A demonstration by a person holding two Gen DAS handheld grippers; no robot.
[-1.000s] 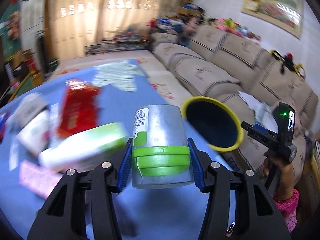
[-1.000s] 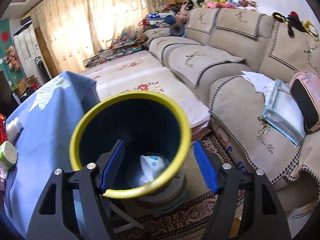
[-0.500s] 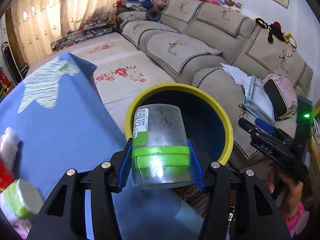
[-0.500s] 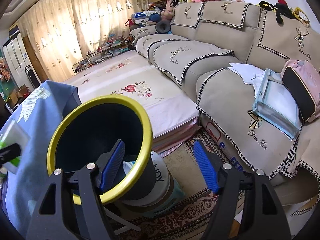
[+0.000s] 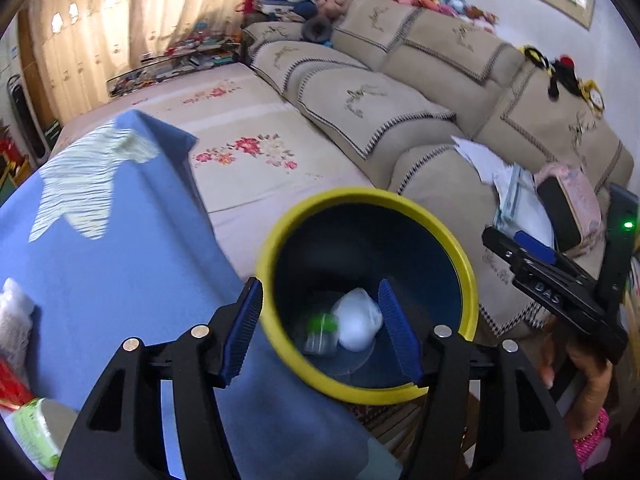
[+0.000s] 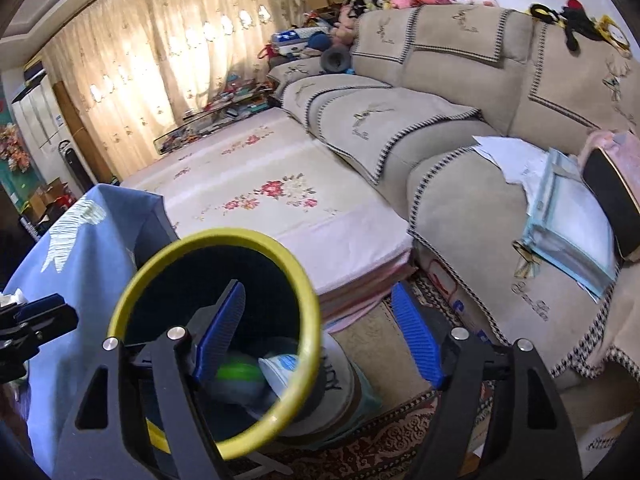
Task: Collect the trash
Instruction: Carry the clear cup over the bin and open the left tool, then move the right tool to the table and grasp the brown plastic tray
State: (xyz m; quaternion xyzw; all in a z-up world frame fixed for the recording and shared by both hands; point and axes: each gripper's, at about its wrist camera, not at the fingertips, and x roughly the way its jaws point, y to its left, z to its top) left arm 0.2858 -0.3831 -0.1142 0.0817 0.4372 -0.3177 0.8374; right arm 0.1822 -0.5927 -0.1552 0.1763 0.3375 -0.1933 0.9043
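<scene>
A dark bin with a yellow rim (image 5: 368, 194) stands beside the blue-clothed table (image 5: 120, 260). My left gripper (image 5: 319, 281) hovers over the bin's mouth, its jaws opening with nothing between them. The clear jar with a green band (image 5: 320, 330) lies blurred at the bin's bottom beside a crumpled white bag (image 5: 358, 324). My right gripper (image 6: 319, 285) straddles the bin's rim (image 6: 216, 234): one finger is inside, the other stands well clear outside. Its jaws are opening and neither pad presses on the rim. The jar (image 6: 236, 372) shows green past the inner finger.
On the table's near left lie a white bottle with a green label (image 5: 32, 432), a red packet (image 5: 8, 384) and a tissue (image 5: 12, 320). A low floral-covered platform (image 6: 280, 200) and a beige sofa (image 6: 460, 200) lie beyond the bin. A patterned rug (image 6: 380, 440) covers the floor.
The left gripper swung from the table to above the bin with the jar, then its jaws parted and the jar fell in. The right gripper's jaws widened; the bin slid left in its view.
</scene>
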